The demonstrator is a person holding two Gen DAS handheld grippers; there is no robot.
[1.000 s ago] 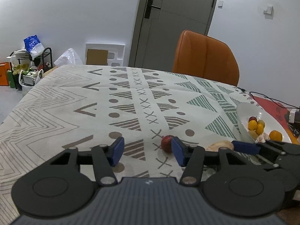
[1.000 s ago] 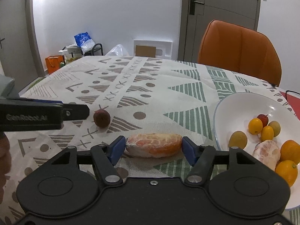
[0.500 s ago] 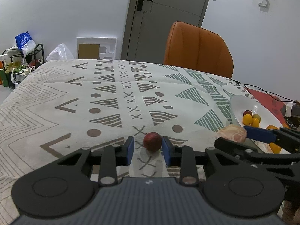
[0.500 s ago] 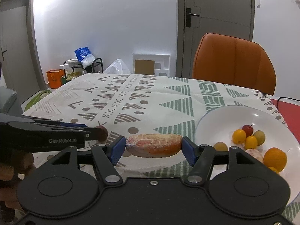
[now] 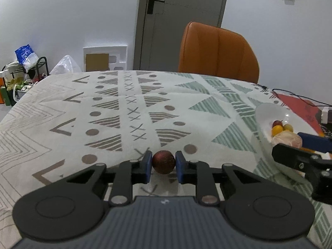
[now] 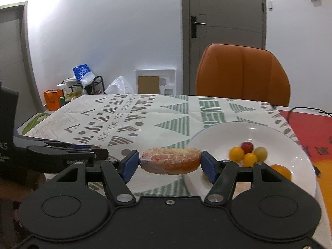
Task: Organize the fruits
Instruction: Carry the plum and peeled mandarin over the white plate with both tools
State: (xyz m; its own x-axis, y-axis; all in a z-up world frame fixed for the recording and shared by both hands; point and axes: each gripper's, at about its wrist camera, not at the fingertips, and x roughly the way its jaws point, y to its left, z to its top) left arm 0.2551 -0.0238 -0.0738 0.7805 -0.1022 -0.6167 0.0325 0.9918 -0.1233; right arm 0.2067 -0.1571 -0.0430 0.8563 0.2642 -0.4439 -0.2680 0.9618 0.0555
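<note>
A small dark red round fruit rests on the patterned tablecloth, and my left gripper is shut on it, blue pads pressing both sides. My right gripper is shut on a peeled orange piece and holds it above the cloth, just left of the white plate. In the plate lie several small yellow and orange fruits and a red one. The left wrist view shows the peeled piece over the plate's near edge. The left gripper shows at the right wrist view's left.
An orange chair stands behind the table's far edge, before a grey door. A red mat with a black cable lies right of the plate. A rack with bags and a foam tray stand on the floor at left.
My left gripper moved onto the red fruit and its jaws closed on it. My right gripper lifted the peeled piece off the cloth and carried it nearer the plate.
</note>
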